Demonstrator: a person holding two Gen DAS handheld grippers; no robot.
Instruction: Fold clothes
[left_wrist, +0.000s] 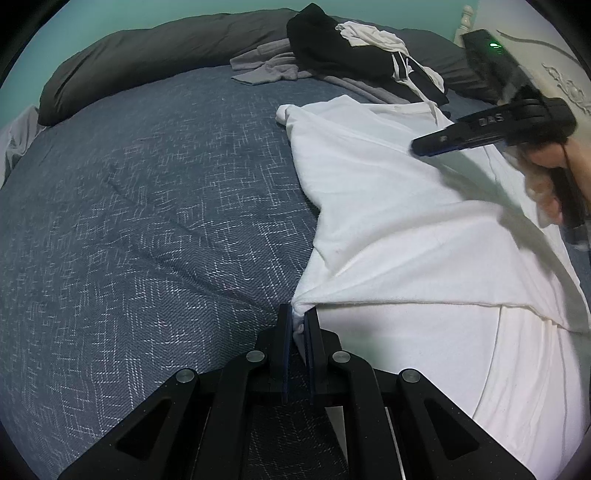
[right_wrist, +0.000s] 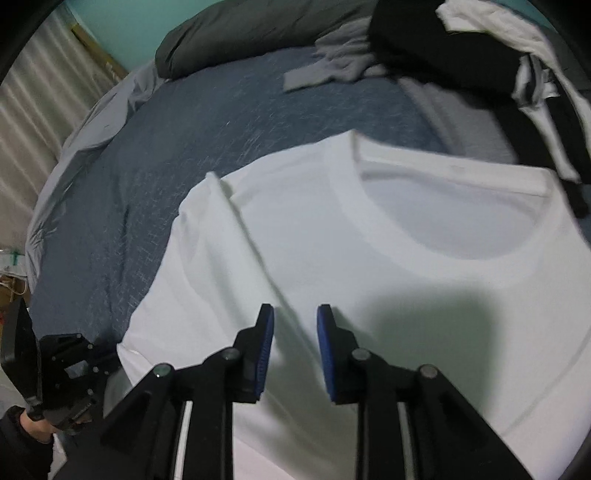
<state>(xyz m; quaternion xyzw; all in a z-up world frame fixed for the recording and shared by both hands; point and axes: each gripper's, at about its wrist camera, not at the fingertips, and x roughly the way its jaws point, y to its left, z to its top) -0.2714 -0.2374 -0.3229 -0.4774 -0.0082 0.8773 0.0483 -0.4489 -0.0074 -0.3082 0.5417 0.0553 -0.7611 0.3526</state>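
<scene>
Far left: dark grey pillow (left_wrist: 147, 55) along far edge of bed, against teal wall (left_wrist: 110, 14). Blue patterned bedspread (left_wrist: 147, 206) across left and centre of left wrist view. Curtain (right_wrist: 33, 129) at far left of right wrist view.

Near centre: left gripper (left_wrist: 300, 321) clenched on a bunched corner of white T-shirt (left_wrist: 388, 229) — fabric pinched between blue pads and drawn into taut creases fanning up and to the right. Same gripper seen at lower left of right wrist view (right_wrist: 74, 373), held by a hand (right_wrist: 37, 430) in a dark sleeve.

Centre to right: T-shirt spread on bedspread, right half of bed, left side partly folded over itself. Collar (right_wrist: 454, 173) toward far side, neck opening facing up.

Far centre-right: pile of clothes — grey garment (left_wrist: 266, 68), black garment with white stripes (left_wrist: 354, 55), white piece (left_wrist: 373, 35) on top, just beyond T-shirt collar.

Right: right gripper (right_wrist: 295, 325) released, blue pads (right_wrist: 264, 350) apart, nothing between them, hovering above T-shirt chest area and casting a shadow on it. Motion-blurred in left wrist view (left_wrist: 424, 146), held by a hand (left_wrist: 554, 166). White carved headboard (left_wrist: 554, 70) at far right.
</scene>
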